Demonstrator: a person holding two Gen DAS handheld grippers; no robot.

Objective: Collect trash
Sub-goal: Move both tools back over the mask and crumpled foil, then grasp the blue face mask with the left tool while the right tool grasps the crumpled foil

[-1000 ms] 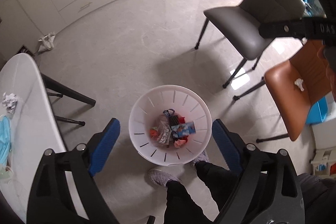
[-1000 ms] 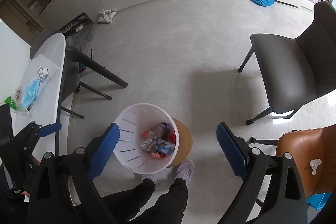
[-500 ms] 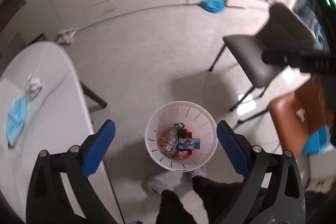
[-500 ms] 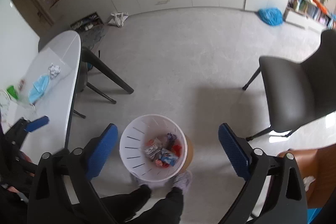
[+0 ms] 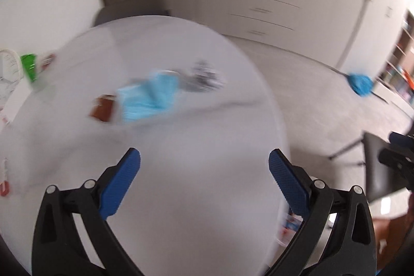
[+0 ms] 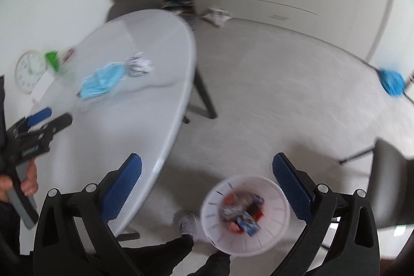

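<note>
Here both grippers, left and right, gape empty (table edge between).

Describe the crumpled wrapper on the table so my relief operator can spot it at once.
Find the white oval table left of the white trash basket. Near the middle of its top lies a blue face mask. The crumpled wrapper touches the mask's far end: a small wad in black, white and silver, the only crumpled item there.

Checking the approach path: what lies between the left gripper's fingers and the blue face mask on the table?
Only bare white tabletop between the left gripper and blue face mask, per the left wrist view.
</note>
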